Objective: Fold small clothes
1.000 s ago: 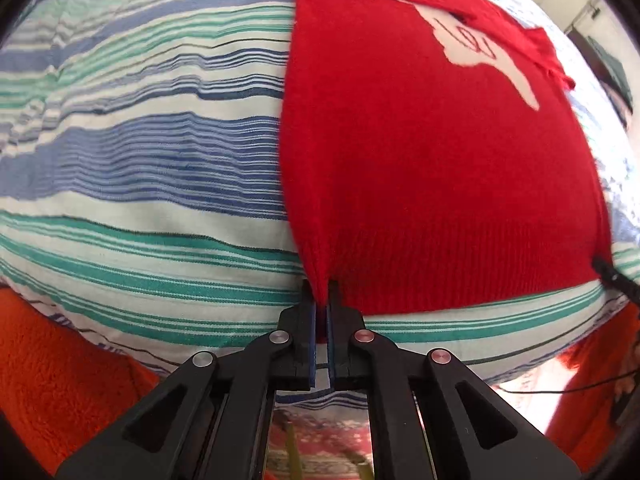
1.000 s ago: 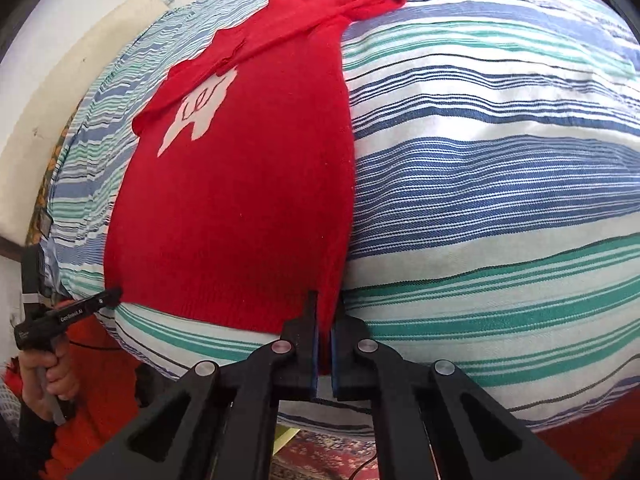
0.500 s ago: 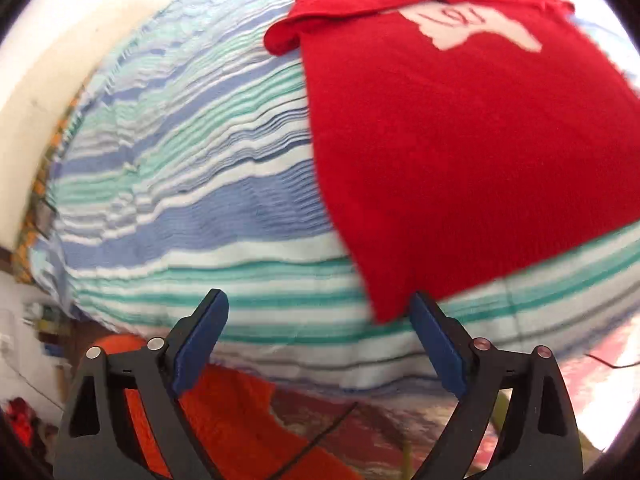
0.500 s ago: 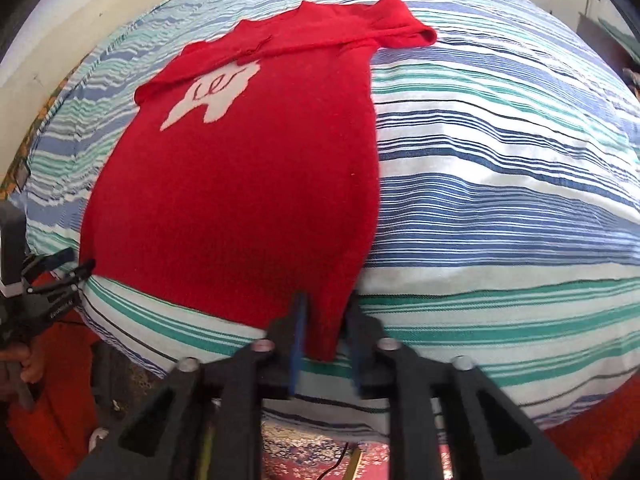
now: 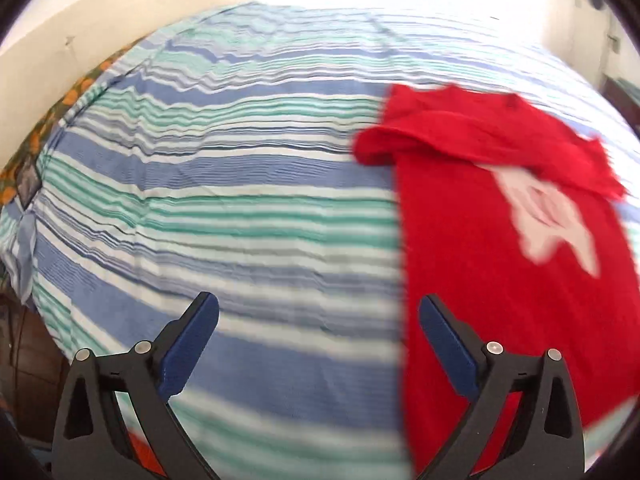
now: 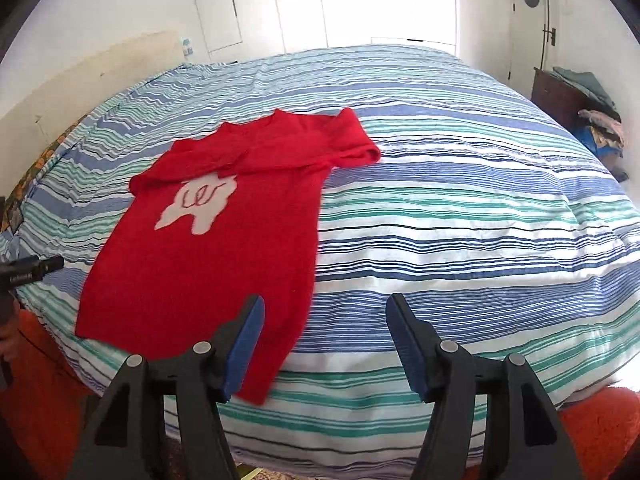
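Nearest: right gripper [image 6: 324, 342], jaws spread wide, holding nothing; left gripper [image 5: 318, 344], likewise wide and unladen. Beyond, at 11 o'clock: red sweater [image 6: 224, 236] flat on striped bedspread [image 6: 460, 216], sleeves folded across chest. Step judged: between folds; next, hem corners regripped, carried toward collar. White patch [image 6: 200, 204], red scrawl, unreadable.
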`<state>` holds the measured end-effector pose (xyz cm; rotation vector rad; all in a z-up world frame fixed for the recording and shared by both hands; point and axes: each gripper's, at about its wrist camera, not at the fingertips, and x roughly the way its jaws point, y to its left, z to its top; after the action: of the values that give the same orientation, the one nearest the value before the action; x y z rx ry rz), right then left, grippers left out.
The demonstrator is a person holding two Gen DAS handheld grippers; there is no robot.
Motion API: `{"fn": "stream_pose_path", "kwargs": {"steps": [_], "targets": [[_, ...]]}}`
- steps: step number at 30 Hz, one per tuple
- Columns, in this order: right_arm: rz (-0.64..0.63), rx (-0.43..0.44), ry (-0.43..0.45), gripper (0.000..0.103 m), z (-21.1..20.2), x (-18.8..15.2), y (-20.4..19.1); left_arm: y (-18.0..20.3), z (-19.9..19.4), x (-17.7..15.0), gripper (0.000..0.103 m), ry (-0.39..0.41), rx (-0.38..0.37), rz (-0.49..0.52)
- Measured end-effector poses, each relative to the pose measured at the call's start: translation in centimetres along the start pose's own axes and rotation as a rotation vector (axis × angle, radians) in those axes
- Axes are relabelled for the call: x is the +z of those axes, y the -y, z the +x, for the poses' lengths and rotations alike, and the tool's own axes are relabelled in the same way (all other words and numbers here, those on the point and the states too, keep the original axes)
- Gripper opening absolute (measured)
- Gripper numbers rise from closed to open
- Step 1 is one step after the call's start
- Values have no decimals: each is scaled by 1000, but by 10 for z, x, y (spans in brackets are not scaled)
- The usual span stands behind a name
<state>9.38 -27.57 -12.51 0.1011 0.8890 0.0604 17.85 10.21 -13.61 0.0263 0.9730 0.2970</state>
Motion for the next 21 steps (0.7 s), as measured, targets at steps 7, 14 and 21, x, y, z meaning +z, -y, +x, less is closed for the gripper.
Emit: {"fn": "stream_pose_path", "kwargs": {"steps": [7, 14, 21], "targets": [[184, -9, -33, 63, 5, -8, 42, -22, 84, -11, 103, -17, -65, -127], [192, -1, -50, 63, 14, -5, 42, -23, 78, -15, 103, 18, -55, -119], [159, 22, -58, 63, 17, -6, 34, -22, 79, -17, 103, 17, -63, -126]]}}
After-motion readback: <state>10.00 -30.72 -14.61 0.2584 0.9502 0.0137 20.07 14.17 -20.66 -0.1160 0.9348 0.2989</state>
